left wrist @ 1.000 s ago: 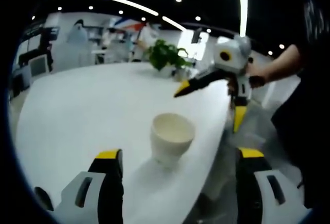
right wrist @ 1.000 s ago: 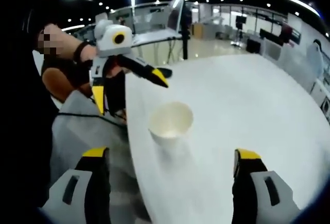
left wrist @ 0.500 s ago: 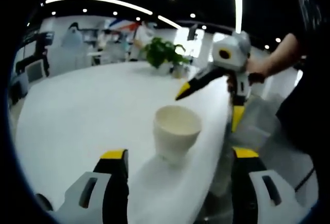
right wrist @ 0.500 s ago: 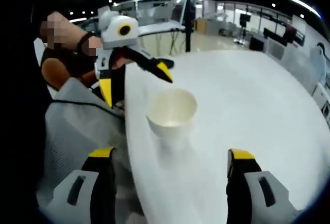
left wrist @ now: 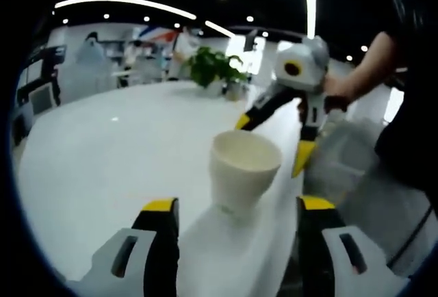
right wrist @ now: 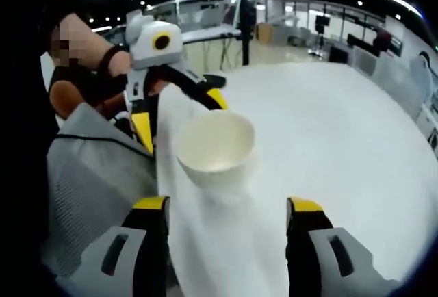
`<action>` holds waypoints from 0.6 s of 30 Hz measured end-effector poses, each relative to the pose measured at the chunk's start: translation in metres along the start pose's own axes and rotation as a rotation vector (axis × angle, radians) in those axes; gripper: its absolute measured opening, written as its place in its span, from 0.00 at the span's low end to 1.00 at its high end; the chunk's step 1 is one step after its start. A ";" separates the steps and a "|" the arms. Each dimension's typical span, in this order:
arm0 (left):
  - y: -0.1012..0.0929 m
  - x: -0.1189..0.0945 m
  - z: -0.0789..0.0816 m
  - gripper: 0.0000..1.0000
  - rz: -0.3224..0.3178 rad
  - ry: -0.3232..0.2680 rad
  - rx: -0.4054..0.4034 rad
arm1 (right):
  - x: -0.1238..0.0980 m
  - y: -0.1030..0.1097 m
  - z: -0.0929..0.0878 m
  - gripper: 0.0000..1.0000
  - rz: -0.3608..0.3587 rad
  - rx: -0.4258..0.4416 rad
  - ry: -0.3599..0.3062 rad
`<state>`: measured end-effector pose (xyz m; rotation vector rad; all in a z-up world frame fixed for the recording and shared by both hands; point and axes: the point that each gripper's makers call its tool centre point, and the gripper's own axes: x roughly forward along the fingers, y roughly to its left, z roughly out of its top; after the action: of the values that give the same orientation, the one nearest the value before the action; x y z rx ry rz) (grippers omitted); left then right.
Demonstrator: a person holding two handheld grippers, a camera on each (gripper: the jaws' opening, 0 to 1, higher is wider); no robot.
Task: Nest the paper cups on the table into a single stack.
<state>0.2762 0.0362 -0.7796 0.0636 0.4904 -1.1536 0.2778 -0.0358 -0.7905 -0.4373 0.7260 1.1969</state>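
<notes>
A white paper cup (left wrist: 243, 174) stands upright, mouth up, near the edge of the white table (left wrist: 102, 146). My left gripper (left wrist: 238, 208) is open, its yellow-tipped jaws on either side of the cup's base and just short of it. Beyond the cup, the right gripper (left wrist: 271, 144) comes in from the right, open. In the right gripper view the same cup (right wrist: 215, 150) sits just ahead of my open right gripper (right wrist: 227, 207). Behind it the left gripper (right wrist: 180, 113) is open, held by a hand. I cannot tell whether the cup is one or a nested stack.
A potted green plant (left wrist: 215, 71) stands at the table's far side. The curved table edge (right wrist: 164, 194) runs close beside the cup. A person's grey-clad lap (right wrist: 96, 167) lies just off that edge. The table (right wrist: 342, 133) stretches wide to the right.
Both grippers have come closer to the cup from opposite sides, so it looks larger in both views. Each pair of jaws has narrowed a little. The cup has stayed put.
</notes>
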 end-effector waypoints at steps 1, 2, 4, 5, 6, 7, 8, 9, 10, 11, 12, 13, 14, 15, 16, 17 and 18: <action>0.001 0.001 -0.001 0.66 -0.002 0.001 0.016 | 0.001 0.001 0.000 0.62 0.004 -0.013 0.001; 0.002 0.002 0.000 0.65 -0.003 -0.002 0.025 | 0.004 0.002 -0.002 0.60 0.008 -0.036 0.014; 0.004 0.004 0.002 0.64 0.001 -0.015 0.031 | 0.007 0.001 -0.003 0.58 0.010 -0.045 0.028; 0.004 0.004 0.003 0.64 0.003 -0.023 0.035 | 0.009 0.001 -0.003 0.58 0.013 -0.046 0.026; 0.005 0.006 0.008 0.63 0.003 -0.048 0.073 | 0.009 0.001 -0.003 0.57 0.015 -0.048 0.025; 0.005 0.007 0.009 0.62 0.007 -0.052 0.094 | 0.010 0.001 -0.002 0.55 0.019 -0.051 0.024; 0.004 0.008 0.009 0.62 0.004 -0.048 0.090 | 0.010 0.001 -0.002 0.54 0.019 -0.052 0.024; 0.004 0.009 0.009 0.62 0.001 -0.046 0.089 | 0.011 0.000 -0.001 0.54 0.019 -0.053 0.023; 0.003 0.011 0.009 0.62 -0.004 -0.041 0.092 | 0.011 0.000 0.000 0.54 0.020 -0.054 0.022; 0.004 0.013 0.009 0.62 -0.006 -0.039 0.092 | 0.012 0.000 0.001 0.53 0.024 -0.061 0.021; 0.004 0.014 0.009 0.62 -0.009 -0.037 0.093 | 0.013 0.000 0.002 0.53 0.024 -0.067 0.023; 0.005 0.015 0.009 0.61 -0.009 -0.036 0.098 | 0.014 0.000 0.002 0.53 0.025 -0.070 0.026; 0.006 0.016 0.010 0.60 -0.007 -0.034 0.106 | 0.014 0.000 0.002 0.52 0.027 -0.072 0.028; 0.005 0.018 0.011 0.59 -0.007 -0.037 0.108 | 0.014 -0.001 0.003 0.52 0.026 -0.077 0.027; 0.005 0.019 0.012 0.58 -0.010 -0.037 0.110 | 0.014 -0.002 0.003 0.52 0.027 -0.079 0.026; 0.005 0.020 0.011 0.58 -0.015 -0.034 0.119 | 0.015 -0.002 0.004 0.51 0.030 -0.085 0.027; 0.004 0.021 0.011 0.56 -0.017 -0.030 0.123 | 0.015 -0.001 0.004 0.50 0.032 -0.090 0.028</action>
<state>0.2905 0.0166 -0.7791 0.1487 0.3938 -1.1986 0.2829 -0.0235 -0.7985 -0.5197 0.7071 1.2593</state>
